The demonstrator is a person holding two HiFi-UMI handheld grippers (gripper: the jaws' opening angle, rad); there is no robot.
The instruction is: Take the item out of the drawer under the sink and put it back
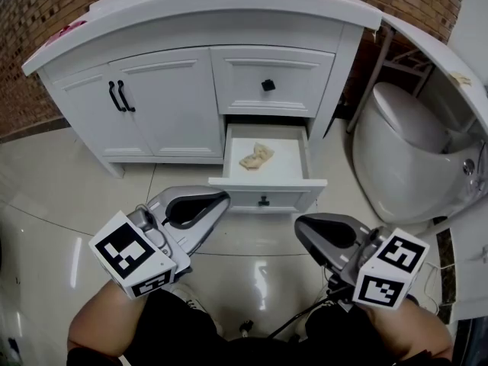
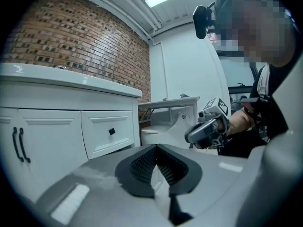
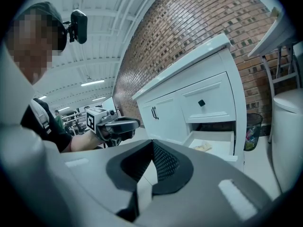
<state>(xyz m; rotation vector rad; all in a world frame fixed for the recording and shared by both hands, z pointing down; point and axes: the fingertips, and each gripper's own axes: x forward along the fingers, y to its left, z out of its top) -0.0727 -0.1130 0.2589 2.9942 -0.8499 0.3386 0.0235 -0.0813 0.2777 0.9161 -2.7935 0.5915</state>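
The lower drawer (image 1: 297, 158) of the white vanity stands pulled out. A crumpled beige item (image 1: 257, 155) lies on its floor, also visible in the right gripper view as the beige item (image 3: 203, 147). My left gripper (image 1: 223, 197) hovers low in front of the drawer's left corner, shut and empty. My right gripper (image 1: 300, 221) hangs a little nearer me, off the drawer's right corner, shut and holding nothing. In the left gripper view the left gripper (image 2: 155, 146) points past the shut upper drawer (image 2: 111, 131) with its black knob. The right gripper (image 3: 152, 143) points toward the open drawer (image 3: 222, 148).
A white toilet (image 1: 404, 155) stands right of the vanity. Double cabinet doors (image 1: 145, 105) with black handles are shut at the left. A dark waste bin (image 3: 253, 129) sits between vanity and toilet. Glossy floor tiles (image 1: 61, 197) lie around me.
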